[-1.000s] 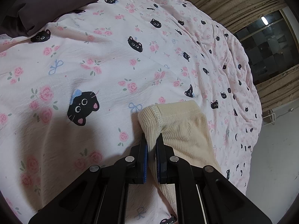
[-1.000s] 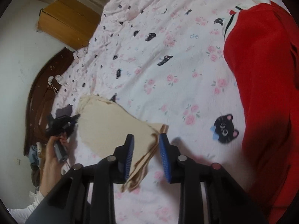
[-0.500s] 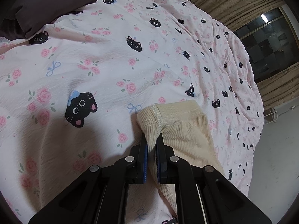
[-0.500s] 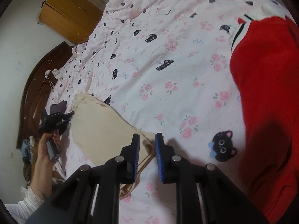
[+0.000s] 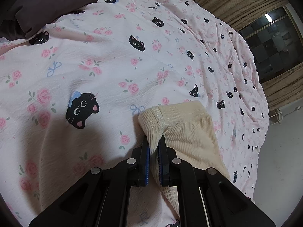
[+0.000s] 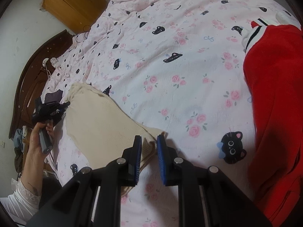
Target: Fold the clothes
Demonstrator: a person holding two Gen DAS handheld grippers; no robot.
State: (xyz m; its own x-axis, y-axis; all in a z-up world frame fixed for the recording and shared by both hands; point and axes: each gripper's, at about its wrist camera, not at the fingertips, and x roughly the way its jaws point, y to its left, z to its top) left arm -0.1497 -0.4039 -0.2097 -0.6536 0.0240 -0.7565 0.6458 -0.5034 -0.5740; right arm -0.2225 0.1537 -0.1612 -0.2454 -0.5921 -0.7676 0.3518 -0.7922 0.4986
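A cream ribbed garment [image 6: 98,121] lies folded on the pink cat-print bedspread [image 6: 170,71]. My left gripper [image 5: 154,141] is shut on the garment's hemmed corner [image 5: 181,124] and holds it just above the bed. It also shows at the far left of the right wrist view [image 6: 64,106], held in a hand at the garment's far end. My right gripper [image 6: 148,141] has its jaws narrowly apart around the near corner of the garment, with a visible gap beside the cloth.
A red garment with a white striped collar [image 6: 274,94] lies at the right of the bed. A dark purple cloth [image 5: 53,3] lies at the far left. A wooden headboard [image 6: 34,75], a wooden cabinet [image 6: 73,5] and curtains [image 5: 236,1] surround the bed.
My right gripper narrowed around the garment's near corner, then opened slightly again. The left gripper kept its hold and barely moved.
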